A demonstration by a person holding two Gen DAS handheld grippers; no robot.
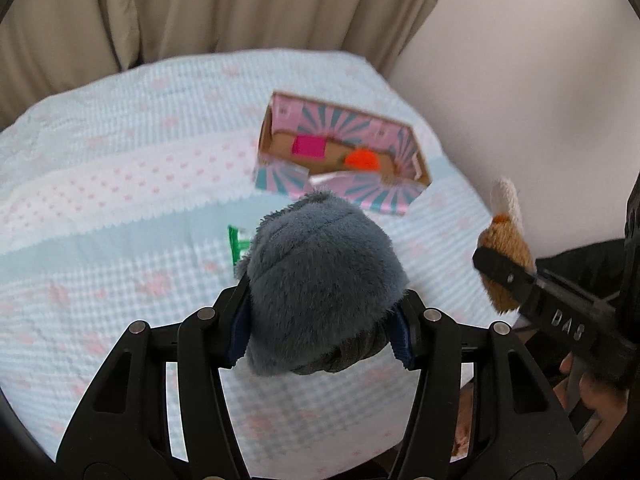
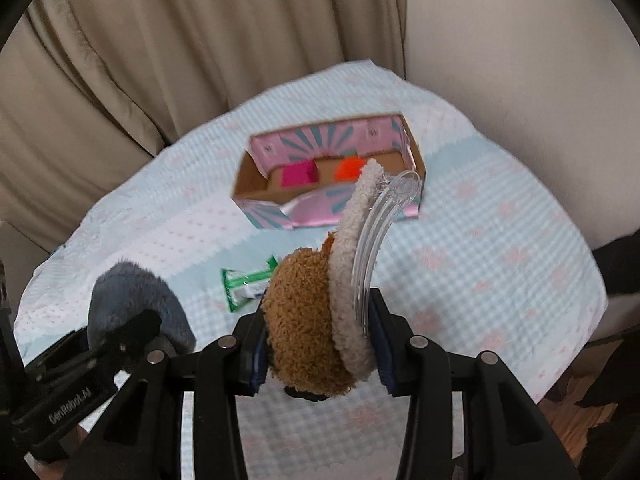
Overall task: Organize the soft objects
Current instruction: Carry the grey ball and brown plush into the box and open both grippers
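My left gripper (image 1: pixel 320 320) is shut on a grey-blue plush toy (image 1: pixel 320 280) and holds it above the table. It also shows in the right wrist view (image 2: pixel 132 304) at the lower left. My right gripper (image 2: pixel 316 344) is shut on a brown and cream plush earmuff (image 2: pixel 312 320) with a clear plastic band (image 2: pixel 380 232). That earmuff also shows at the right of the left wrist view (image 1: pixel 504 256). A pink and teal open cardboard box (image 1: pixel 340 156) (image 2: pixel 328 176) lies ahead on the table. It holds a magenta block (image 1: pixel 308 146) and an orange soft ball (image 1: pixel 362 160).
The table is covered with a light blue and pink patterned cloth (image 1: pixel 120 200). A green and white packet (image 2: pixel 248 284) lies on the cloth in front of the box. Beige curtains (image 2: pixel 160 60) hang behind the table, and a white wall (image 1: pixel 520 80) stands at the right.
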